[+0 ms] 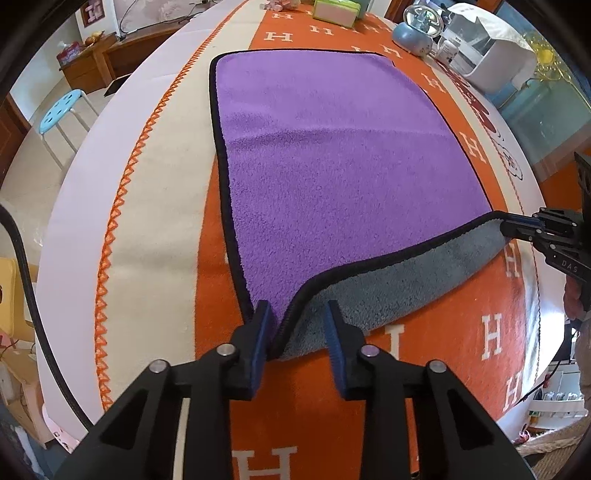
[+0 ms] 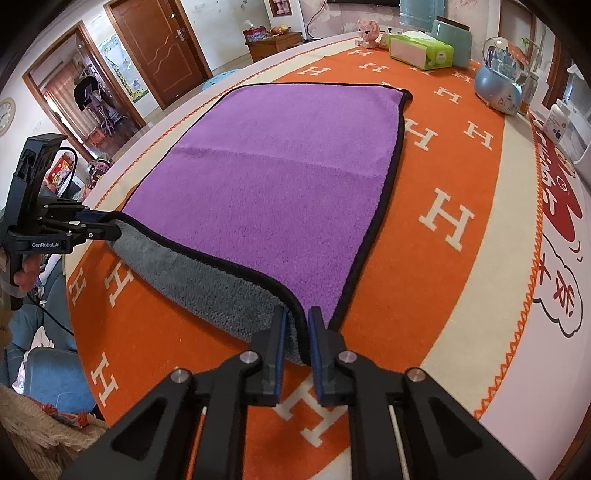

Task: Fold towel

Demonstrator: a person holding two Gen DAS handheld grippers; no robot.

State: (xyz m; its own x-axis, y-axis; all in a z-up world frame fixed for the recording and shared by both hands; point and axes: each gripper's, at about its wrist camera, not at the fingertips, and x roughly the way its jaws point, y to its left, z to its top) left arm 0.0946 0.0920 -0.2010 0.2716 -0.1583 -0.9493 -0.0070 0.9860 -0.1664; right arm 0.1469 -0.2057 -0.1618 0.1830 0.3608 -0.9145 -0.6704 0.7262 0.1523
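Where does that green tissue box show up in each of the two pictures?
Left wrist view: the green tissue box sits at the very top edge, centre, beyond the far end of the purple towel.
Right wrist view: the box is at upper right, beside the pink plush toy.
Shared landmark: the blue snow globe, right of the box in both.

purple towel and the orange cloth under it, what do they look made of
Purple towel: looks like plush microfibre, with fuzzy matte pile, a grey underside and a black stitched edge. Orange cloth: seemingly a flatter woven or printed fabric, matte, with white H motifs.
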